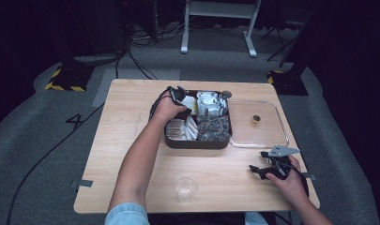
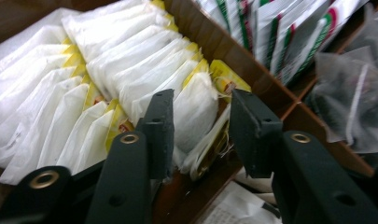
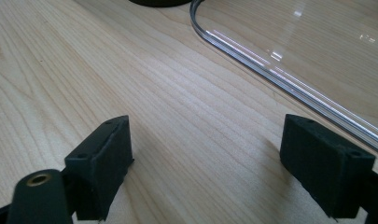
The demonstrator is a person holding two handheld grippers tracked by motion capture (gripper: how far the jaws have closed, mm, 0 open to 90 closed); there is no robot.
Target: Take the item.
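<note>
A brown compartment box (image 1: 197, 143) sits mid-table, packed with tea bags and sachets. My left gripper (image 1: 178, 93) reaches into its far left compartment. In the left gripper view its jaws (image 2: 200, 128) stand open on either side of the end white tea bag (image 2: 193, 109) with a yellow tag, in a row of like bags (image 2: 107, 65). My right gripper (image 1: 262, 168) rests low over the bare table near the front right. Its jaws (image 3: 205, 163) are wide open with nothing between them.
A clear lid (image 1: 284, 129) with a small gold knob (image 1: 256, 119) lies right of the box; its rim (image 3: 289, 79) runs just ahead of my right gripper. A clear plastic cup (image 1: 185, 188) stands at the front. Green-striped packets (image 2: 280, 32) and dark mesh bags (image 2: 354, 102) fill neighbouring compartments.
</note>
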